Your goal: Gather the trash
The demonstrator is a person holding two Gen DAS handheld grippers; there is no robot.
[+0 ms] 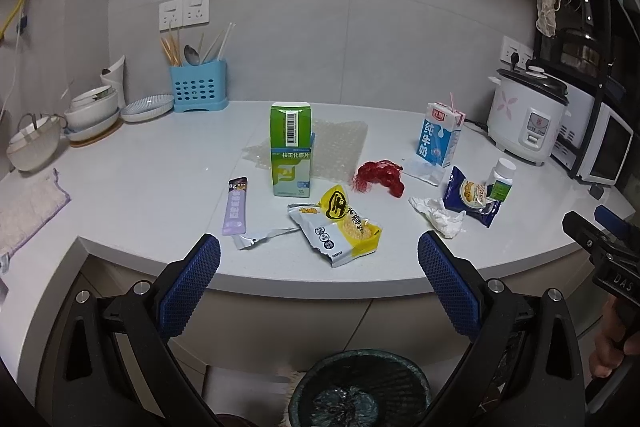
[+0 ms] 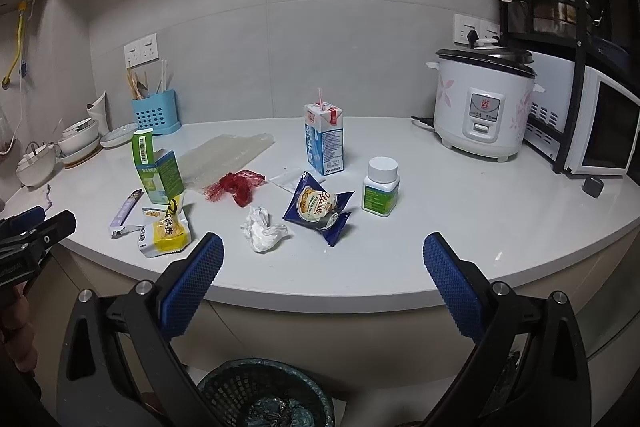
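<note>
Trash along the countertop (image 2: 460, 219) front edge, yellow snack wrapper (image 1: 344, 227), crumpled tissue (image 2: 264, 233), blue packet (image 2: 320, 209), both grippers (image 1: 318, 279) (image 2: 322, 281) spread and empty, bin (image 2: 264, 395) below, contents perhaps foil.

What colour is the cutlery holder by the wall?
Light blue, with rows of round holes: the cutlery holder shows best in the left wrist view.
</note>
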